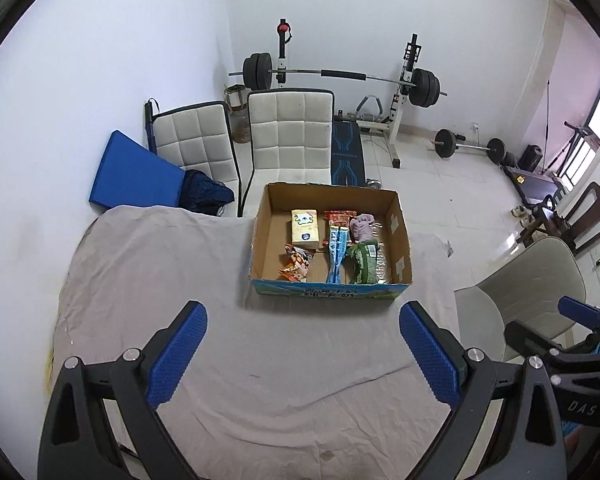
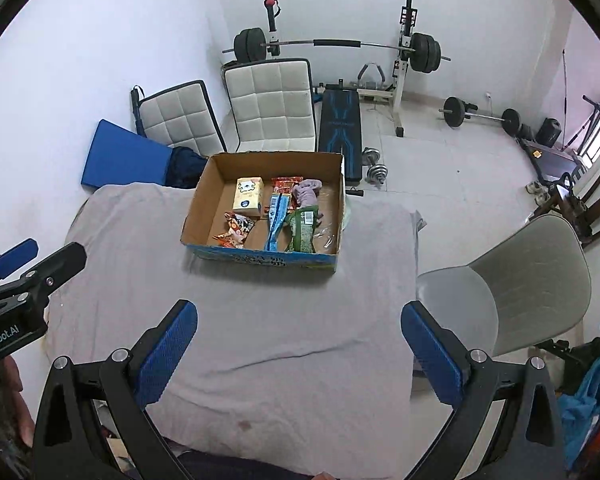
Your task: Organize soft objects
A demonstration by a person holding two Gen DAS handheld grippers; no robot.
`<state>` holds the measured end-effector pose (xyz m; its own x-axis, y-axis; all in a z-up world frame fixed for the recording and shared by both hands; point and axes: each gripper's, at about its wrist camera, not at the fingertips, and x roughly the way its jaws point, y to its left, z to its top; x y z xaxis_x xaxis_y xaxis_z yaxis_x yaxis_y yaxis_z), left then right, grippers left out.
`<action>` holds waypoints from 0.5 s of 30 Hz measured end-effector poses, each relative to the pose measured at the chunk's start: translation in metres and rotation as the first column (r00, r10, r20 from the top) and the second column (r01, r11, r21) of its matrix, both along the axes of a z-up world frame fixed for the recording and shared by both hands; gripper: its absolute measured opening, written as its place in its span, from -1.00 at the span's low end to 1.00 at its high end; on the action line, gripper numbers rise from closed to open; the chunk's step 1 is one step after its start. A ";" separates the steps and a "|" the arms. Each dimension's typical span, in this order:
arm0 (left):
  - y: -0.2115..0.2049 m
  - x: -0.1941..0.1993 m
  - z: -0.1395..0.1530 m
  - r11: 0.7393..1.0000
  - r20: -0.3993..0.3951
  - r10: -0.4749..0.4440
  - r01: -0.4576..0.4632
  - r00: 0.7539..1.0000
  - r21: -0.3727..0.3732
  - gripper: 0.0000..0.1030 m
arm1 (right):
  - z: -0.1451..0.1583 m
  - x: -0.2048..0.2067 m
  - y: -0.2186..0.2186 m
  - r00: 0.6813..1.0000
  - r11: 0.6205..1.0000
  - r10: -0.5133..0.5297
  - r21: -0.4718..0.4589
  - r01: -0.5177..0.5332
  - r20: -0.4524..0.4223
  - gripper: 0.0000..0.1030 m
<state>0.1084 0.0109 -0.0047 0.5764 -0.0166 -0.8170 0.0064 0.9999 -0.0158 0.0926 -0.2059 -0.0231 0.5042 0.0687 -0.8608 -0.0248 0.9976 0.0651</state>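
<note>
Presently hovering side by side above the near end of the cloth-covered table (image 1: 140, 264), well short of the cardboard box (image 1: 330, 290): left gripper (image 1: 304, 354) and right gripper (image 2: 300, 350), each with blue-padded fingers (image 1: 178, 350) spread wide and nothing between them. Facing forward along the table, apparently so that both cameras are taking in the box and its contents at once.

Sitting toward the far edge of the table, upright with its flaps gone and its top open, presumably for easy reaching from above. Lying inside, all in the right-hand two thirds of the floor:
- yellow tissue pack (image 1: 305, 228), flat, toward the back wall;
- orange snack bag (image 1: 296, 266), crumpled, near the front wall, just in front of the tissue pack;
- blue snack packet (image 1: 337, 254), stretching lengthwise from middle to front;
- red packet (image 1: 340, 216), behind the blue one and partly under it;
- green packet (image 1: 365, 266), beside the blue one, toward the right wall;
- pale purple cloth (image 1: 362, 228), bunched up behind the green packet;
- clear wrapper (image 2: 327, 236), barely showing in the front right corner.

Showing no soft object on the grey cloth outside the box in either view; judging from that, approaching or reaching the end of the gathering. Standing well apart behind and beside the table: white padded chairs (image 1: 290, 132), weight bench with barbell (image 1: 340, 76), grey chair (image 2: 512, 292).
</note>
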 end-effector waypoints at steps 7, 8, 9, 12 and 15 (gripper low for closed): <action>0.007 -0.001 -0.002 1.000 0.021 0.028 -0.029 0.999 0.002 0.92 | 0.009 0.003 -0.001 0.999 0.999 -0.030 -0.024 0.031 0.041 1.00; 0.007 0.000 -0.002 1.000 0.021 0.031 -0.031 0.999 0.005 0.92 | 0.009 0.003 0.000 0.999 0.999 -0.030 -0.021 0.031 0.043 1.00; 0.007 0.000 -0.003 1.000 0.023 0.031 -0.031 0.999 0.004 0.92 | 0.009 0.005 0.001 0.998 0.999 -0.031 -0.024 0.033 0.046 1.00; 0.008 0.001 -0.005 0.999 0.027 0.034 -0.034 0.999 0.009 0.92 | 0.008 0.010 0.005 0.998 0.999 -0.032 -0.031 0.034 0.055 1.00; 0.011 0.004 -0.008 0.999 0.026 0.040 -0.040 0.999 0.006 0.92 | 0.006 0.015 0.007 0.997 0.998 -0.042 -0.037 0.044 0.063 1.00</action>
